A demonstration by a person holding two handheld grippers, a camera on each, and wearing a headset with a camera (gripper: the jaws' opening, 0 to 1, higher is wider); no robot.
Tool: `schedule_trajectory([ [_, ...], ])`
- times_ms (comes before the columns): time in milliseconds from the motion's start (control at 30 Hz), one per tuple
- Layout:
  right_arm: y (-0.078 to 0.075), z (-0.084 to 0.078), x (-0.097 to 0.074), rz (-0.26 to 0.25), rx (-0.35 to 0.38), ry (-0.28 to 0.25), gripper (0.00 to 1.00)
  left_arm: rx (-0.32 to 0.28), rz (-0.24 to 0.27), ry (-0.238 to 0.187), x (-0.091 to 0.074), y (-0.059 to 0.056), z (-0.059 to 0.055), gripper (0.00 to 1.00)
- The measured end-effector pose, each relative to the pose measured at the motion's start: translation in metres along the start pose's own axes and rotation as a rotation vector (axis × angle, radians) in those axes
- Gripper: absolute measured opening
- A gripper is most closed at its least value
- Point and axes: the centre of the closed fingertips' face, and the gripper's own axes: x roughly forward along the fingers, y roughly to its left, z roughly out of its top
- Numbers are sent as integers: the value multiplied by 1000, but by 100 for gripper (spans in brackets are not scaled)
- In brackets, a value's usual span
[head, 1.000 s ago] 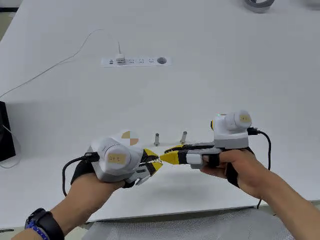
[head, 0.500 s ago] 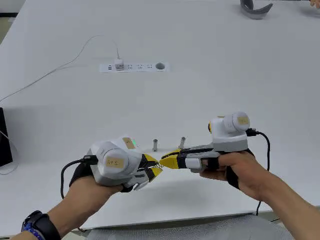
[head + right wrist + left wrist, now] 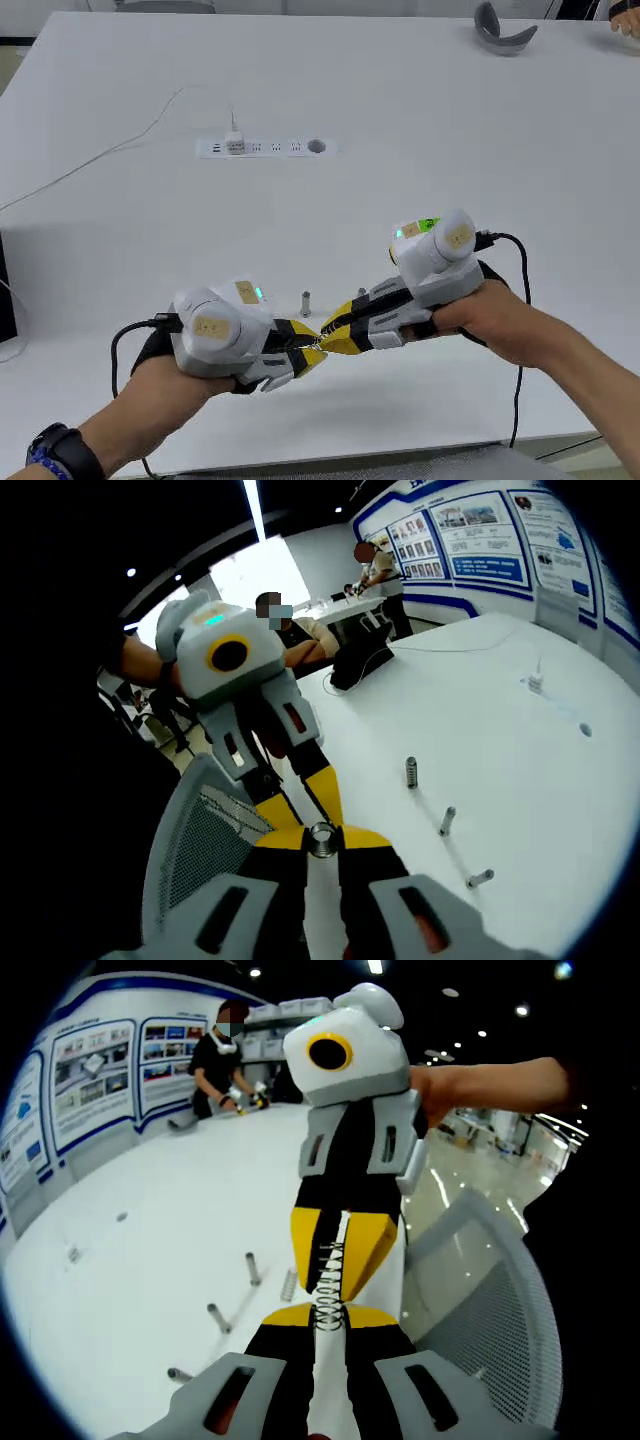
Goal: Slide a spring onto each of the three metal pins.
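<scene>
Two grippers are recorded, tip to tip above the near edge of the white table [image 3: 450, 180]. One spring [image 3: 330, 1282] is held in the air between them. The left gripper [image 3: 330, 1318] is closed on one end of it. The right gripper [image 3: 343, 1245] is closed on the other end, which appears as a ring in the right gripper view.

On the table, in the left gripper view, four small metal pieces are counted: three bare pins [image 3: 218, 1317] and one coiled piece [image 3: 289, 1283]. Whether a pin stands inside that coil cannot be told. In the head view two of these pieces are seen upright just beyond the jaws. One power strip [image 3: 265, 147] with one plug is noted farther back.
</scene>
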Motion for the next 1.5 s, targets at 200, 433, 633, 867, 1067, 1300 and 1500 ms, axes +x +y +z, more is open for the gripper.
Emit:
schedule_trajectory([
  [200,10,1,-1,41,-92,52,13,15,-41,-11,-1,-8,4,10],
  [433,19,-4,-4,80,-160,105,13,26,-88,-22,-1,-17,5,10],
  [633,18,-8,-4,73,-168,107,13,25,-91,-31,1,-18,4,11],
  [867,16,-10,-4,56,-156,104,12,11,-79,-40,2,-19,3,13],
  [1067,10,-14,-8,25,-139,103,12,-16,-53,-38,-1,-15,-7,19],
  [1300,3,-18,-13,-15,-105,86,12,-57,-4,-33,-7,-6,-16,26],
  [1500,-8,-28,-15,-64,-77,112,13,-93,42,-39,-13,3,-22,29],
])
